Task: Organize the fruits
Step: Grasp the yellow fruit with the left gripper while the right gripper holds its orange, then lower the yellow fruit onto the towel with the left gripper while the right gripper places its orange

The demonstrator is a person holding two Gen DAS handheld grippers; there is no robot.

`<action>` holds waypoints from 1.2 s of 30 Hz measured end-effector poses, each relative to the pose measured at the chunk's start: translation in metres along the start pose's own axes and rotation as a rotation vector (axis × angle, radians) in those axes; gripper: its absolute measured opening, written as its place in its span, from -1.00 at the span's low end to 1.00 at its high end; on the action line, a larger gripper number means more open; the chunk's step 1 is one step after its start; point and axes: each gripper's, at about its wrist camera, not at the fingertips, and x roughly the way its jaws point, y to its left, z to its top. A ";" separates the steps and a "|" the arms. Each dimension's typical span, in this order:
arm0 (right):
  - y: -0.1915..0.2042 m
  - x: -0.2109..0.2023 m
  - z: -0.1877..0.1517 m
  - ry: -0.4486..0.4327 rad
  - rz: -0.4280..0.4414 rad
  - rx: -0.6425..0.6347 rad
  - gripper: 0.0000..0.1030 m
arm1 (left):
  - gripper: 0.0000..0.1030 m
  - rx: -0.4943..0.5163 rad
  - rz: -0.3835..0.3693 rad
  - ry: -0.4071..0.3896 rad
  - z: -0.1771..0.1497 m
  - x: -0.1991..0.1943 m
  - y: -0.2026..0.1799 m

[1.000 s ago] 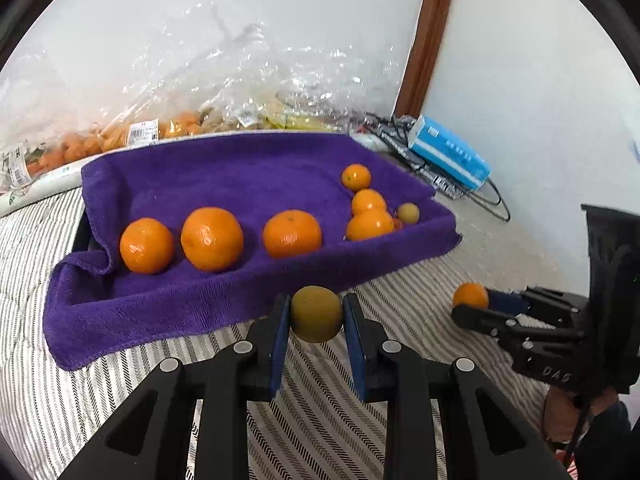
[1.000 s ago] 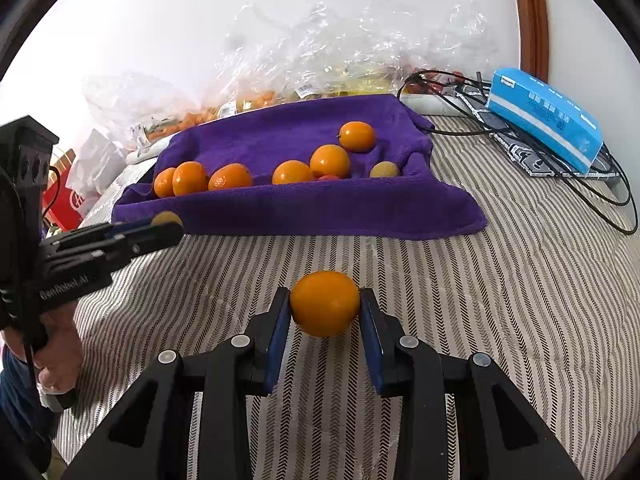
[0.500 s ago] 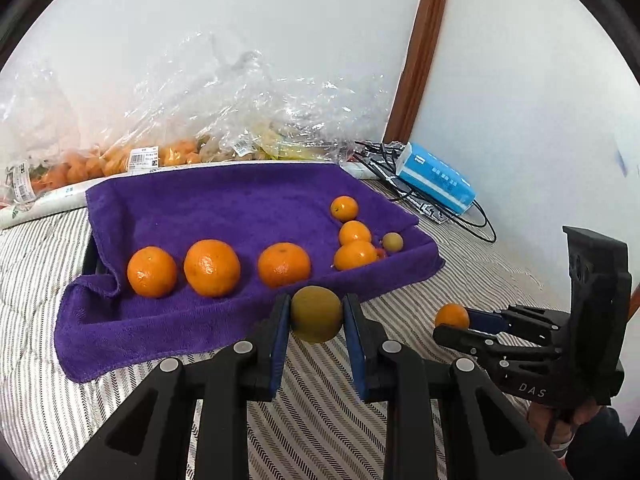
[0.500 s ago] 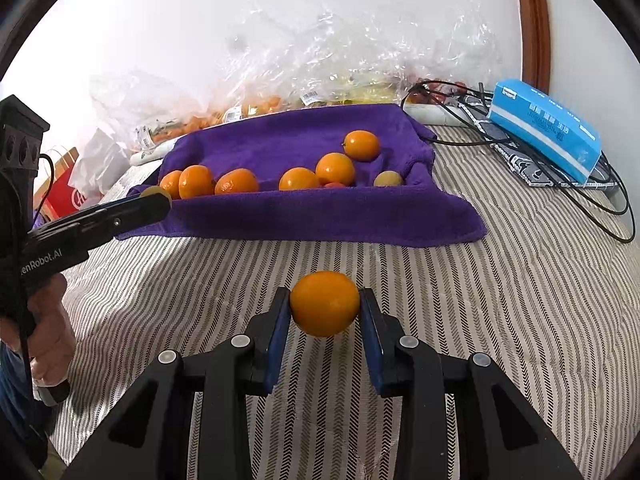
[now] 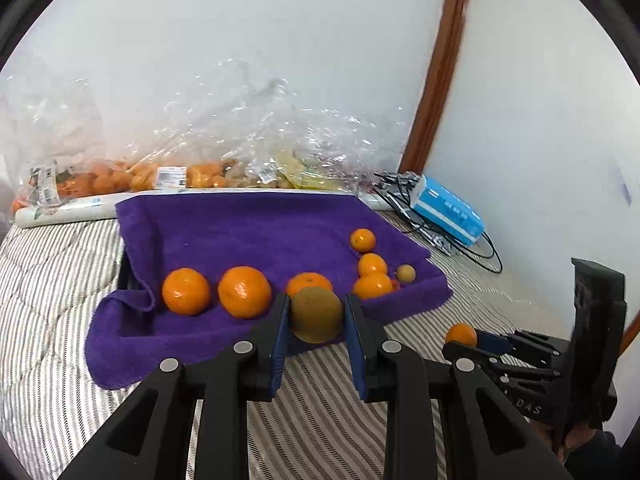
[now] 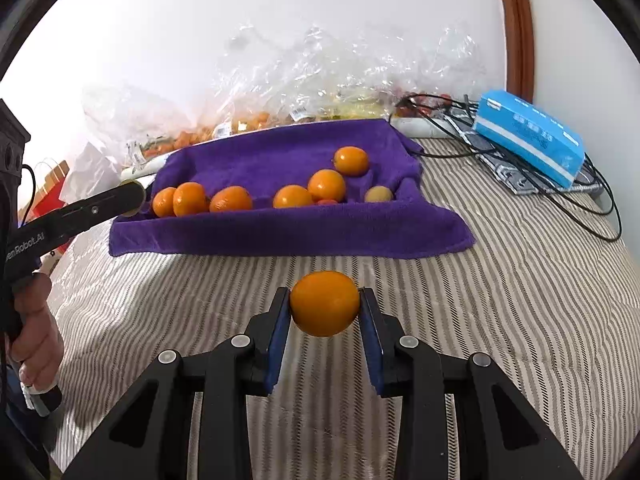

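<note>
My left gripper (image 5: 316, 316) is shut on a brownish-green round fruit (image 5: 316, 314), held above the near edge of the purple towel (image 5: 248, 232). My right gripper (image 6: 324, 306) is shut on a small orange fruit (image 6: 325, 303) over the striped bedding, in front of the purple towel (image 6: 288, 224). On the towel lie three large oranges (image 5: 244, 291) in a row on the left and several small orange fruits (image 5: 372, 265) with one brownish fruit (image 5: 406, 273) on the right. The right gripper (image 5: 476, 340) also shows at the left wrist view's right side.
Clear plastic bags of fruit (image 5: 192, 160) lie along the wall behind the towel. A blue box (image 6: 532, 136) rests on black cables (image 6: 580, 196) at the right. A person's hand (image 6: 36, 328) holds the left gripper's handle. Striped bedding (image 6: 500, 280) covers the surface.
The left gripper has risen and tilted up with its fruit, so the towel sits lower in its view. The right gripper has kept nearly still with its orange fruit.
</note>
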 end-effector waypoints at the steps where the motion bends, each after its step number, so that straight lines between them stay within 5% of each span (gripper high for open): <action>1: 0.004 -0.001 0.003 -0.005 0.005 -0.009 -0.34 | -0.51 -0.009 0.002 -0.001 0.001 0.000 0.002; 13: 0.035 -0.022 0.063 -0.108 0.032 -0.108 -0.34 | -0.51 -0.077 0.121 -0.042 0.017 -0.014 0.030; 23: 0.036 -0.011 0.116 -0.163 0.068 -0.111 -0.34 | -0.51 -0.144 0.236 -0.074 0.064 -0.029 0.058; 36: 0.026 0.038 0.150 -0.157 0.099 -0.097 -0.34 | -0.51 -0.170 0.232 0.011 0.091 0.027 0.063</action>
